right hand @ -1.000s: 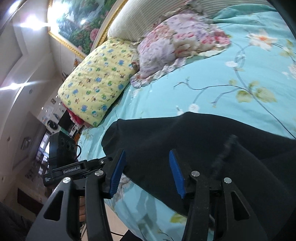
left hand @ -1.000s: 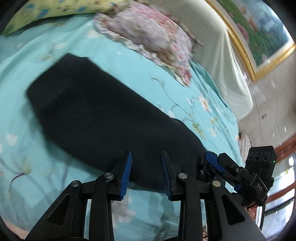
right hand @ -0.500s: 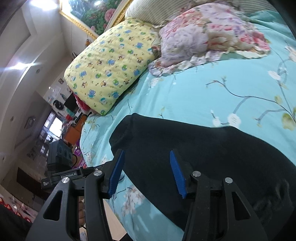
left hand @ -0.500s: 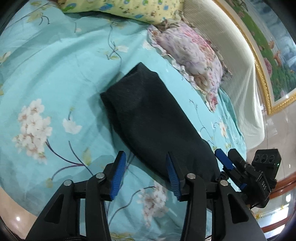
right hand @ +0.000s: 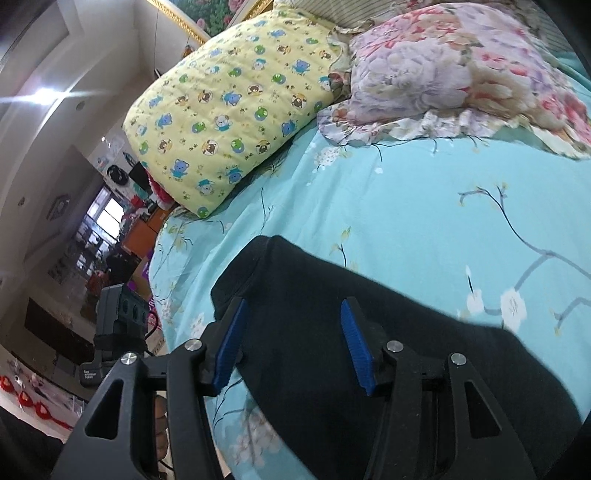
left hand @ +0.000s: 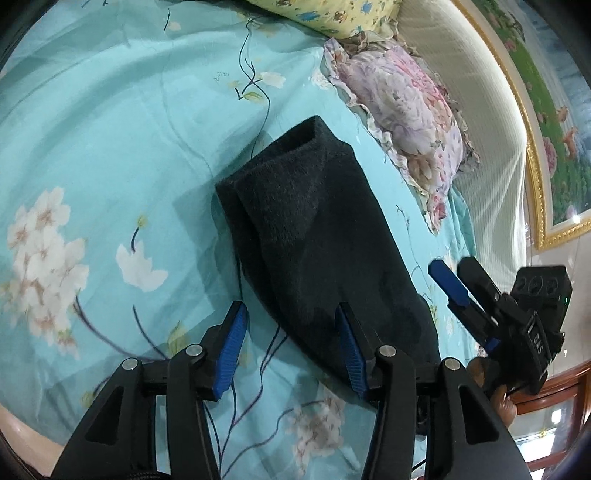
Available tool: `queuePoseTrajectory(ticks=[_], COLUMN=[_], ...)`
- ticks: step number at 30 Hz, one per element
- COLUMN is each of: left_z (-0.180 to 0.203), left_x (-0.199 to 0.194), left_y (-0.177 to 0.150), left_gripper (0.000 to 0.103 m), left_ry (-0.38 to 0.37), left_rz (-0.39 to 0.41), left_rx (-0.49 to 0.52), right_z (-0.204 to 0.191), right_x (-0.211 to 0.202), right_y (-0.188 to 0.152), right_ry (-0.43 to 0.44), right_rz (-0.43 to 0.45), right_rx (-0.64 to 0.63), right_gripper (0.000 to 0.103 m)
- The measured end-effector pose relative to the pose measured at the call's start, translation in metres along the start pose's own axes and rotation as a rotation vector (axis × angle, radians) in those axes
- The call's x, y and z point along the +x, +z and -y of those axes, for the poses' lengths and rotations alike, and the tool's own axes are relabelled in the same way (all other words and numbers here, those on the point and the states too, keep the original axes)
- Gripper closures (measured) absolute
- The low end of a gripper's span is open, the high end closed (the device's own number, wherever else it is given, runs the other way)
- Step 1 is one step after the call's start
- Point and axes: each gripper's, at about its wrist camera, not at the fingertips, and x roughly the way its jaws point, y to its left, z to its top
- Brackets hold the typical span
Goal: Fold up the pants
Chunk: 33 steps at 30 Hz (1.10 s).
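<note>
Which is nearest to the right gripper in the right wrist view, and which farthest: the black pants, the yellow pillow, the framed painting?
From the right gripper, nearest first:
1. Black pants: directly below the open fingers, on the bed.
2. Yellow pillow: ahead and left, at the head of the bed.
3. Framed painting: on the wall behind the pillow, at the top.

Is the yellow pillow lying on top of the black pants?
No, the yellow pillow lies at the head of the bed, apart from the pants, with bare sheet between them.
</note>
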Motion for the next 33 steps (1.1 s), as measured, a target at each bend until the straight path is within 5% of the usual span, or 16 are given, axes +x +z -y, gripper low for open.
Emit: queuePoseTrajectory(ticks=[9,18,21,27,33], left_z=[-0.009,-0.016,-0.016,0.0,0.026], left_x=[0.009,0.013,0.014,0.009,-0.013], left_y=[0.014,0.019,0.021,0.019,0.016], left_gripper=[0.054,0.07,0.078,0.089,0.091], left_ry=[-0.046,-0.036,-0.024,0.008,-0.028], left_rz=[0.0,0.009,0.016,0.047,0.097], left_rx=[-0.012,-0.014,-0.004,0.047,0.089], right_z=[-0.002,-0.01,-0.015,-0.017,-0.026], right_x=[0.064,0.128,0.14,0.129,0.088], right_y=[0.039,0.057,0.058,0.054,0.055], right_ry=[0.011,0.055,0.066,0.069,0.093], right_rz=[-0.172,-0.356,-0.38,-0.337,-0.246], right_rx=[-0.127,-0.26,-0.292,-0.28,-0.267], right_gripper=[0.049,0.049,0.062,0.079,0.082])
